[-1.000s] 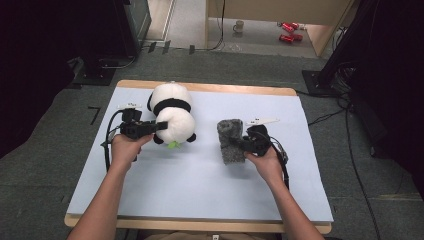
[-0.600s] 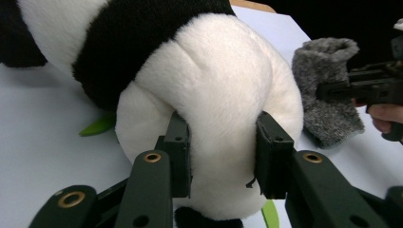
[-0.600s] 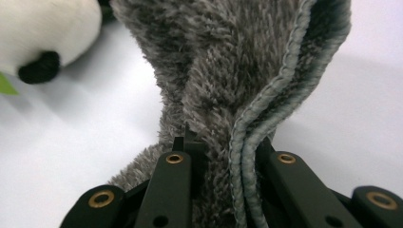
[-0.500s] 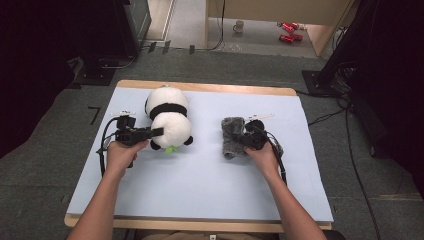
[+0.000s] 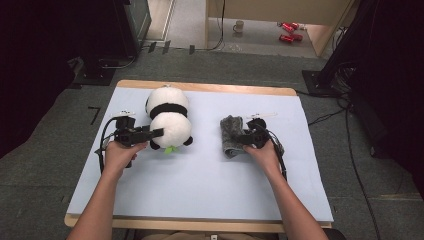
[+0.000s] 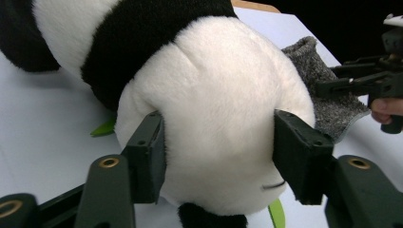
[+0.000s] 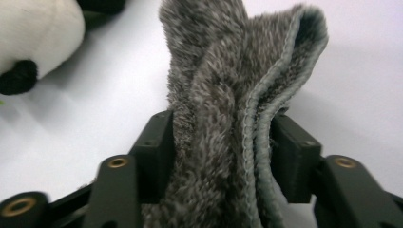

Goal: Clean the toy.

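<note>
Opening both tools, left tool (image 6: 218, 156) loosened around panda (image 5: 169, 120), right tool (image 7: 218, 152) around cloth (image 5: 232, 135), both lowered

Plush black-and-white panda toy (image 6: 209, 118) cut off at twelve and nine o'clock, face hidden. Folded grey fuzzy cloth (image 7: 228, 109) cropped at twelve and six o'clock.
</note>
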`<move>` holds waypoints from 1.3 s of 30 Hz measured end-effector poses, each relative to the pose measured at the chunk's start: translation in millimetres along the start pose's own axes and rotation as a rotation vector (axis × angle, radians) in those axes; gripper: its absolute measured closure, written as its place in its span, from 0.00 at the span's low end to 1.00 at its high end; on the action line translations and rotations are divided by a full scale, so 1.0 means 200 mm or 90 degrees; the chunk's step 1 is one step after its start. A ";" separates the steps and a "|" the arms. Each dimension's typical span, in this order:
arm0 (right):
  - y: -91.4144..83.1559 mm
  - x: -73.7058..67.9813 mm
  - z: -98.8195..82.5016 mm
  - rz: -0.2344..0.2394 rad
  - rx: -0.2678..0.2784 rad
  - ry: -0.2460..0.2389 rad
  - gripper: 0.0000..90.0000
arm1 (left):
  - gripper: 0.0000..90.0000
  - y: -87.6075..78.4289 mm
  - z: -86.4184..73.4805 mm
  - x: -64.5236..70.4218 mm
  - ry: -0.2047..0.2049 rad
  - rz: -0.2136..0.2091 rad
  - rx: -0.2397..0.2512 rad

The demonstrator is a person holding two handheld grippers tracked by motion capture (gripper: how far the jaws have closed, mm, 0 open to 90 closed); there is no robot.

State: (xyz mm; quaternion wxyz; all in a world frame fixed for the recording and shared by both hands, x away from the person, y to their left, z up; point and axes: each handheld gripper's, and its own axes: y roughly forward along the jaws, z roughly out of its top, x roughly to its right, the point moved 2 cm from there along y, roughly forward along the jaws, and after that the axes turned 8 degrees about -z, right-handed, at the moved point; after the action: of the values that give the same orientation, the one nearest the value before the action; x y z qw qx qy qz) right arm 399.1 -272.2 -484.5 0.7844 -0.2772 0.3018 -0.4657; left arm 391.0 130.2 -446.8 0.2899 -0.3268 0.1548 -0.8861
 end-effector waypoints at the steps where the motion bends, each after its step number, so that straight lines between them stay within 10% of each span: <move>1: -0.02 0.00 0.00 0.000 0.008 -0.001 0.47 | 0.42 0.00 0.00 0.00 0.003 0.000 -0.001; 16: -0.19 0.06 0.02 -0.002 0.074 -0.007 0.43 | 0.41 -0.16 0.03 0.01 0.038 0.020 0.041; 39: -0.27 0.41 -0.10 -0.096 0.080 0.013 0.57 | 0.42 -0.21 -0.14 -0.22 0.079 0.119 -0.073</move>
State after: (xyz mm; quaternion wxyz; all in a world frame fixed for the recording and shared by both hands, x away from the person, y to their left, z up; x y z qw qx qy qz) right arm 385.1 -370.7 -476.0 0.7597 -0.2450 0.2581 -0.5443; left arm 382.1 192.2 -470.0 0.3416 -0.2717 0.2529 -0.8634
